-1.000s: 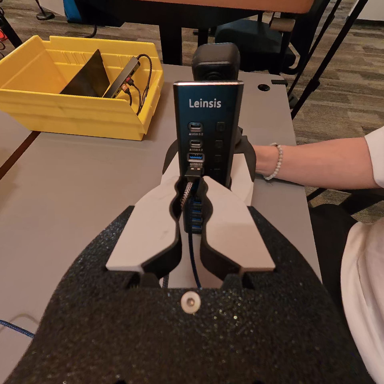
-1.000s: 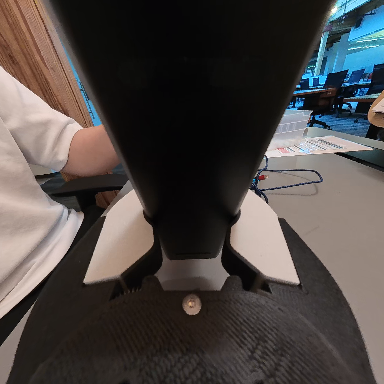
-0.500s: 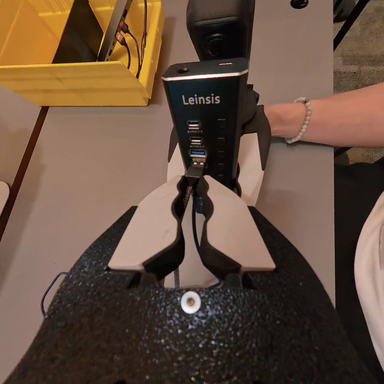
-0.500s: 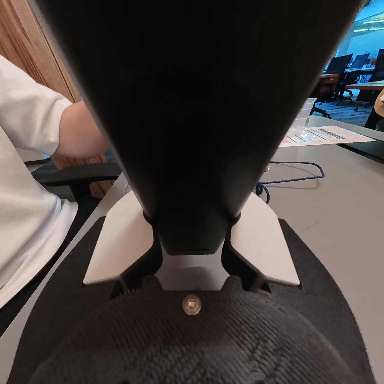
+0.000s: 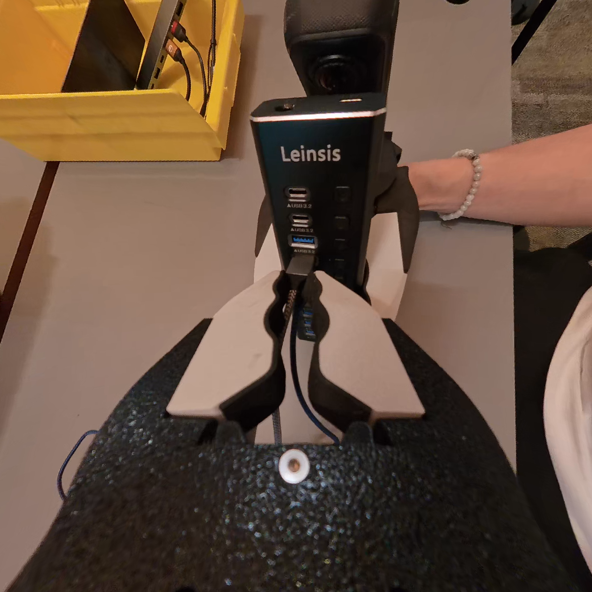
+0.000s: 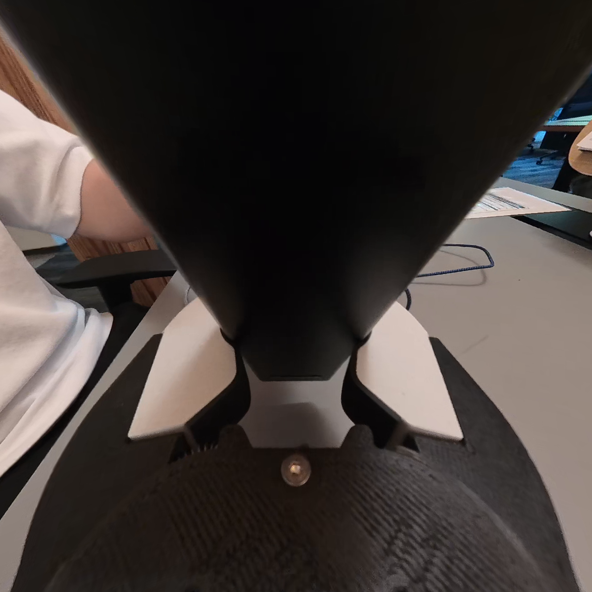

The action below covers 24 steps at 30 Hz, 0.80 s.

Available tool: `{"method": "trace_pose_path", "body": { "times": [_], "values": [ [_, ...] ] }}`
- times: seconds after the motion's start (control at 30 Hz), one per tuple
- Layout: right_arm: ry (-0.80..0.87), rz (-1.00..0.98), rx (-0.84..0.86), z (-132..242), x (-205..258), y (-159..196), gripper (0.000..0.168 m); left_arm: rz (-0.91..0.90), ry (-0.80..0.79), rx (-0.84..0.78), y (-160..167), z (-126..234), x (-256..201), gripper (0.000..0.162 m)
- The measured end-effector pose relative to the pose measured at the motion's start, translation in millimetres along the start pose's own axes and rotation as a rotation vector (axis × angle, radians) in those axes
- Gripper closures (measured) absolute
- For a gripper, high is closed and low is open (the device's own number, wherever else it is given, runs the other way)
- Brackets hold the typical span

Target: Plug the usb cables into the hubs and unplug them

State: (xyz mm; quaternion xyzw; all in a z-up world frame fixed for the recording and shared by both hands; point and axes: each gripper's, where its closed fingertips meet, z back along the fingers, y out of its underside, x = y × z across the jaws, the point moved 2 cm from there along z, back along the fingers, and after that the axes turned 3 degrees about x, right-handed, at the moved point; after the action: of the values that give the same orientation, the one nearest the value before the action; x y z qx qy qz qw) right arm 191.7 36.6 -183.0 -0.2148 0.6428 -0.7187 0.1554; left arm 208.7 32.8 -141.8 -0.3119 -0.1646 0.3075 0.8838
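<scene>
hub (image 5: pixel 317 179) black | bin (image 5: pixel 109 128) yellow | table (image 5: pixel 144 256) grey

Grey table (image 5: pixel 134 256); carpeted floor (image 5: pixel 551 105) beyond; wood-panelled wall (image 6: pixel 19 96) behind; black chair armrest (image 6: pixel 112 272).

Both wrist cameras face the hub (image 5: pixel 315 179) closely, from opposite sides.

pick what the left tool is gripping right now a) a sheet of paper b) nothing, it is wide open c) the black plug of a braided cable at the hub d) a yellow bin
c: the left tool is shut on the black plug of the braided cable, right at the face of the upright black hub that the right tool holds.
</scene>
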Motion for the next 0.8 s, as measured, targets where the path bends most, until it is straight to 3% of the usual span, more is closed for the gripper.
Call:
{"method": "trace_pose_path", "body": {
  "times": [0.23,0.43,0.6,0.7,0.8],
  "values": [
    [-0.001,0.01,0.007,-1,1,1,0.096,0.007,0.024,-0.003,-1,-1,-1,0.151],
    [-0.028,0.013,-0.068,7,3,-6,0.096,0.028,0.003,-0.123,-9,-1,-5,0.149],
    [0.012,0.011,-0.082,11,-3,-8,0.096,0.092,-0.134,-0.305,-11,44,4,0.118],
    [0.054,0.013,-0.069,21,-10,-7,0.096,0.169,-0.179,-0.348,20,78,12,0.11],
    [0.08,0.013,-0.108,27,-13,-14,0.096,0.246,-0.166,-0.208,86,84,9,0.093]
  ]
}}
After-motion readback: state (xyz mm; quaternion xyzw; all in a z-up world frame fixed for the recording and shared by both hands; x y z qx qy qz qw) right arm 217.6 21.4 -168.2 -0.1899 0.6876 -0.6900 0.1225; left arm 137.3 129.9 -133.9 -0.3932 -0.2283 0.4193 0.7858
